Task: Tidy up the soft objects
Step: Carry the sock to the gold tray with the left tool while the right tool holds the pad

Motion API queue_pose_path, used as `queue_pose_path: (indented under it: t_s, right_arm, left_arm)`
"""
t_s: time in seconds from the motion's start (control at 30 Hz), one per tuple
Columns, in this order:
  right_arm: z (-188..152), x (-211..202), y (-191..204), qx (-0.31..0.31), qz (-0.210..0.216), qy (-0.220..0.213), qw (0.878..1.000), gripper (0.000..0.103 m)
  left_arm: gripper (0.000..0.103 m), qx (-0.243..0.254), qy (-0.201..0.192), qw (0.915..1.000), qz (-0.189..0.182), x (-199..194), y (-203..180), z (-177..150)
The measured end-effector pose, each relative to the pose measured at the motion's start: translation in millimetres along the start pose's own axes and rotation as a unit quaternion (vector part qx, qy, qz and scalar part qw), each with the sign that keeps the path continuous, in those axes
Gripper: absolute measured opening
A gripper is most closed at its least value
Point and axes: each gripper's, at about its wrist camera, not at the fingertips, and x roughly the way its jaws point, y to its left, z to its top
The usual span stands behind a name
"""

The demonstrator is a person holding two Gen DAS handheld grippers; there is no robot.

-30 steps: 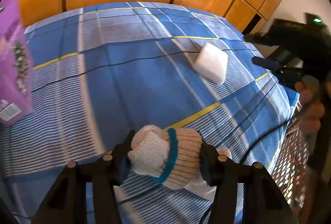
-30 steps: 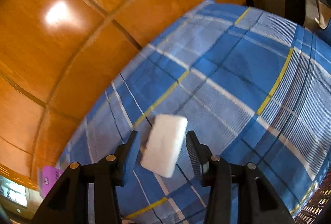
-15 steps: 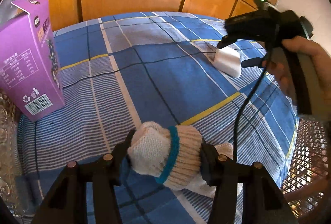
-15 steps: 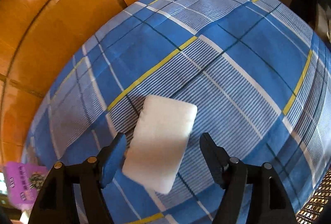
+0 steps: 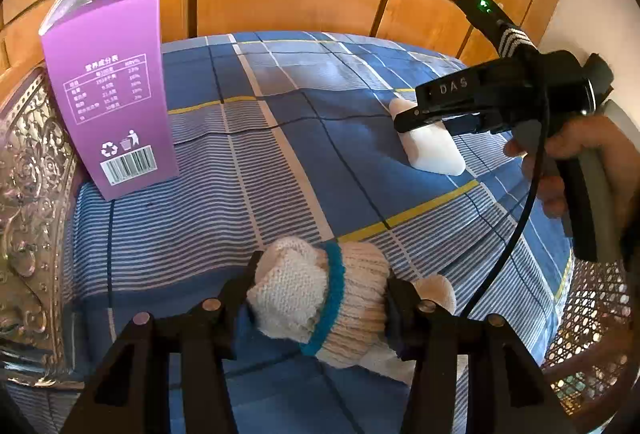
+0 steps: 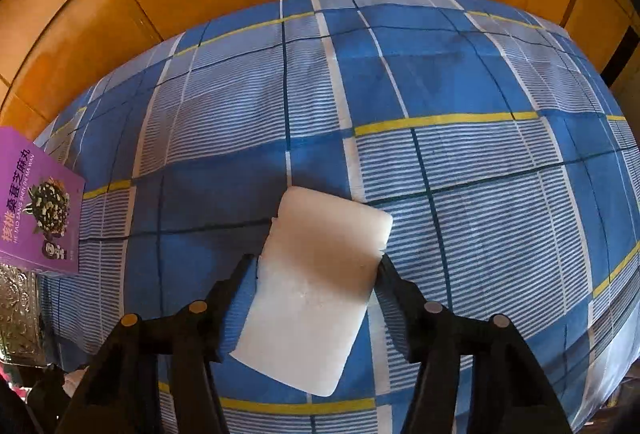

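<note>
left wrist: you look down along fingers, close over bed [image 5: 304,161] | right wrist: steeper, closer | shared: bed, purple box [image 5: 112,93], white pad [image 6: 316,286]

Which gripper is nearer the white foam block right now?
Right. The right gripper straddles the white foam block, fingers at its sides. The left gripper is across the bedspread, clamping a knitted glove.

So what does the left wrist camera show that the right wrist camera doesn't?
Only the left wrist view shows the left tongs clamped on the rolled knit glove, the person's hand holding the right tongs, and the box's nutrition side. Only the right wrist view shows both fingers at the white sponge, closing onto its sides, and the box's front. Both show the sponge, the purple box and the blue plaid cloth.
</note>
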Motion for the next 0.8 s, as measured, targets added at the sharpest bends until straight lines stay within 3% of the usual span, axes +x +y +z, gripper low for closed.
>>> queue_pose_path:
  t_s: [0.47, 0.8]
  right_arm:
    - [-6, 1, 8, -0.019, -0.014, -0.004, 1.0, 0.06]
    - [-5, 1, 6, -0.024, -0.013, -0.003, 1.0, 0.061]
  left_arm:
    - [0.049, 0.002, 0.014, 0.9997, 0.018, 6, -4, 15]
    - [0.049, 0.016, -0.033, 0.999, 0.026, -12, -16, 88]
